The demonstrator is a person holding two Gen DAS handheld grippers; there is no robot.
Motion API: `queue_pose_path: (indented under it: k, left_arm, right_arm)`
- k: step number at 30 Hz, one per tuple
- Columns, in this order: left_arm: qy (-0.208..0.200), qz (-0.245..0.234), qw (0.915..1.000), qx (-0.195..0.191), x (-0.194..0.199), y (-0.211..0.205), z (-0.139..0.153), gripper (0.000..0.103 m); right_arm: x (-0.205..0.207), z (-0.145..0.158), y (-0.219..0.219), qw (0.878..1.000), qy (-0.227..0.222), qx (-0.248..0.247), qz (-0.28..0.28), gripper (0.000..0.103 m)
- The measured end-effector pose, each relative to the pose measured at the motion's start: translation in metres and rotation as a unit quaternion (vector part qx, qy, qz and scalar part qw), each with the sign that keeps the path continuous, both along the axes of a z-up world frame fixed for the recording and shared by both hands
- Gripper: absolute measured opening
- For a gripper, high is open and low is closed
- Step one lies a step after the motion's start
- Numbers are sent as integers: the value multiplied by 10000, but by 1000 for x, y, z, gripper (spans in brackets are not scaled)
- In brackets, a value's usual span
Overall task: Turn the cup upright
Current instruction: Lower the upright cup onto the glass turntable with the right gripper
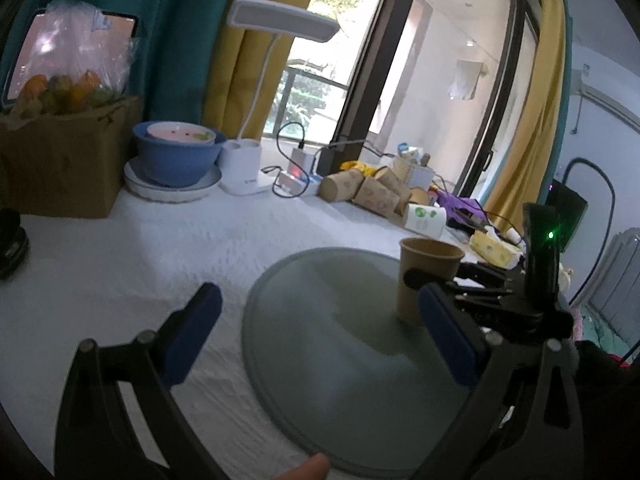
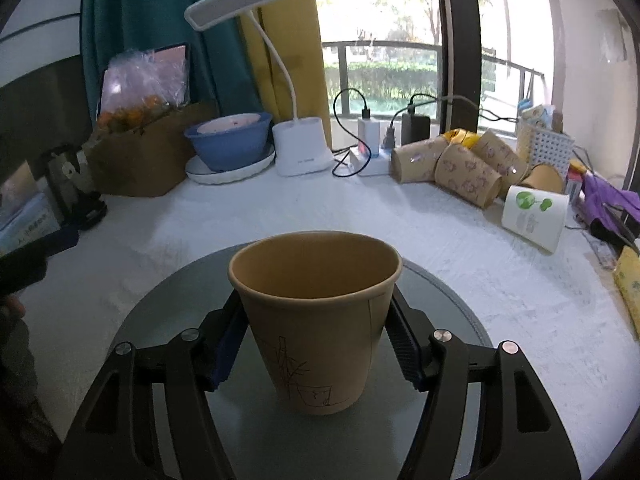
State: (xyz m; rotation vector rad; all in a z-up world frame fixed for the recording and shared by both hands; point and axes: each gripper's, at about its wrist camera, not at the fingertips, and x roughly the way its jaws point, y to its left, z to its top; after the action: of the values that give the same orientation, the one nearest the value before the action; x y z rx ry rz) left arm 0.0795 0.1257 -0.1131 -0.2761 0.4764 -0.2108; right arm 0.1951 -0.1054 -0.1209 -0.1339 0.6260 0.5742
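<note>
A brown paper cup point(image 2: 316, 320) with a bamboo drawing stands upright, mouth up, on a round grey tray point(image 2: 448, 312). My right gripper point(image 2: 314, 344) has its fingers against both sides of the cup, shut on it. In the left wrist view the cup point(image 1: 426, 276) stands at the right part of the tray point(image 1: 328, 352), with the right gripper point(image 1: 440, 284) around it. My left gripper point(image 1: 320, 340) is open and empty, low over the tray's near side, left of the cup.
The table has a white cloth point(image 2: 500, 272). At the back stand a blue bowl on a plate point(image 2: 230, 146), a white desk lamp point(image 2: 302, 148), chargers, several lying paper cups point(image 2: 460, 168), a white cup point(image 2: 534, 218) and a cardboard box of fruit point(image 2: 140, 160).
</note>
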Motion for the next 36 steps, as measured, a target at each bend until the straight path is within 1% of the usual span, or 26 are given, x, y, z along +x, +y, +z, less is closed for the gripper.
queue_pose_path:
  k: [9, 15, 20, 25, 28, 30, 36]
  left_arm:
    - [74, -107, 9999, 84, 7, -6, -5, 99]
    - [126, -143, 9998, 17, 7, -9, -9, 99]
    - [70, -216, 9997, -92, 5, -11, -7, 99]
    - [114, -245, 9996, 19, 5, -16, -7, 99]
    - [108, -253, 9996, 46, 4, -19, -5, 99]
    - [109, -276, 9995, 60, 2, -22, -5, 99]
    - [193, -386, 9990, 84, 2, -31, -8, 99]
  right_arm:
    - [1, -1, 1, 9998, 14, -126, -160, 68]
    - [-2, -3, -1, 9997, -16, -141, -210, 68]
    - [-9, -3, -4, 9996, -43, -146, -231, 69]
    - [-14, -5, -11, 9994, -18, -110, -317, 69]
    - [-17, -3, -14, 9994, -38, -82, -331, 71]
    - [-19, -3, -17, 9994, -26, -96, -338, 75]
    - [-25, -5, -29, 9991, -8, -53, -431, 78]
